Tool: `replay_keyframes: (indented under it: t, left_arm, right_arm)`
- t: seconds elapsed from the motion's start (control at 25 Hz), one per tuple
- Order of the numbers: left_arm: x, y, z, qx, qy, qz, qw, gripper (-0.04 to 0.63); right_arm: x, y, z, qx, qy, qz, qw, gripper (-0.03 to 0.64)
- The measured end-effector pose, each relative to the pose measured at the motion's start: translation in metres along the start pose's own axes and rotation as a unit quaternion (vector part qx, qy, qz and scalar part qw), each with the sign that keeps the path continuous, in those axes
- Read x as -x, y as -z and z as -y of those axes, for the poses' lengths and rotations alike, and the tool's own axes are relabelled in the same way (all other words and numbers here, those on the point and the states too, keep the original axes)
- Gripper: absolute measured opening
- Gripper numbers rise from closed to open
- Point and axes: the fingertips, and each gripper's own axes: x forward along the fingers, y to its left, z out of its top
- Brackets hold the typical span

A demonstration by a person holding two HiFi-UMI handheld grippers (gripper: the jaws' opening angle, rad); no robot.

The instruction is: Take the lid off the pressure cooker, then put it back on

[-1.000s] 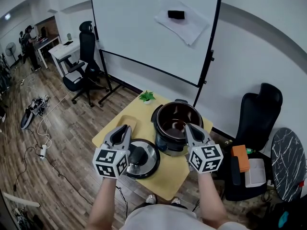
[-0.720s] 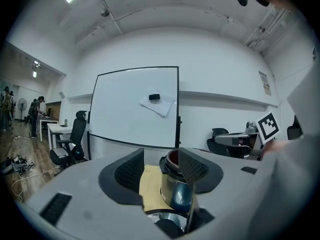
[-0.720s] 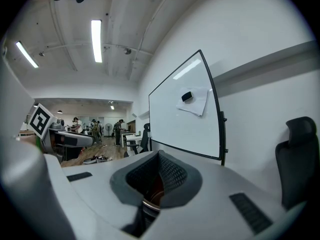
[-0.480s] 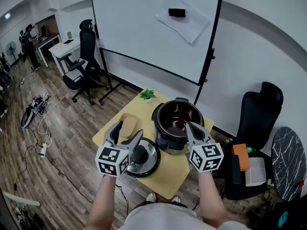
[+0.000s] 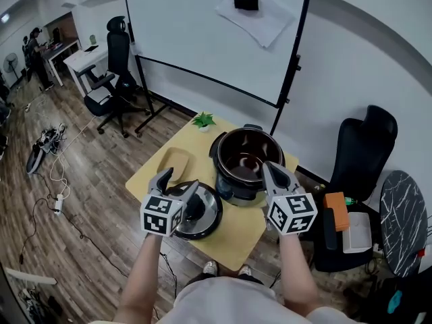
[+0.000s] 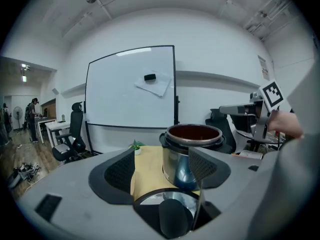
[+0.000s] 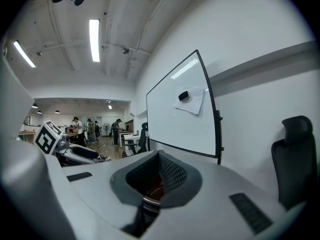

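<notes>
The open pressure cooker pot [image 5: 244, 159] stands at the back of the yellow table [image 5: 241, 240]; it is also ahead in the left gripper view [image 6: 192, 149]. Its steel lid [image 5: 202, 216] lies flat on the table in front-left of the pot, black knob [image 5: 195, 208] up. My left gripper [image 5: 180, 181] hangs low over the lid; its jaws have just been opening, and the knob [image 6: 172, 219] sits between and below the pads without touching them. My right gripper [image 5: 268, 169] reaches the pot's right rim, its pads [image 7: 172, 174] closed on that rim.
A small potted plant [image 5: 203, 120] and a shallow wooden dish [image 5: 174, 162] sit on the table's left part. A whiteboard [image 5: 209, 32] stands behind. A black chair [image 5: 364, 157] and a round marble table [image 5: 403, 228] are at the right; office chairs [image 5: 111, 86] and floor cables [image 5: 44, 147] at the left.
The left gripper's jaws went from shut to wide open, and it sank down around the lid's knob. The right gripper stayed at the pot's rim.
</notes>
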Motion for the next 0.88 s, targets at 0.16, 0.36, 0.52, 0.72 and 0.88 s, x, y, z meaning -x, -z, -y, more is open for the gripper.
replay_keyframes:
  t: [0.16,0.36,0.52,0.72,0.88]
  left_arm:
    - [-0.017,0.049,0.005,0.001,0.005,-0.062,0.9981,0.321]
    - [-0.034,0.106,0.015,0.02,0.017,-0.128,0.9914,0.322]
    - [-0.043,0.134,0.021,0.012,0.02,-0.163,0.9863,0.322]
    - [-0.051,0.157,0.021,0.012,0.015,-0.194,0.9807,0.322]
    - [-0.055,0.173,0.022,0.011,0.012,-0.219,0.9757,0.322]
  right_arm:
    - [0.004,0.005,0.004,-0.001,0.005,-0.006,1.0,0.002]
    - [0.011,0.009,0.016,-0.002,0.015,-0.012,1.0,0.002]
    - [0.016,0.012,0.023,-0.002,0.021,-0.017,1.0,0.002]
    - [0.023,0.015,0.032,-0.002,0.031,-0.022,0.999,0.002]
    - [0.027,0.017,0.041,-0.003,0.039,-0.025,0.999,0.002]
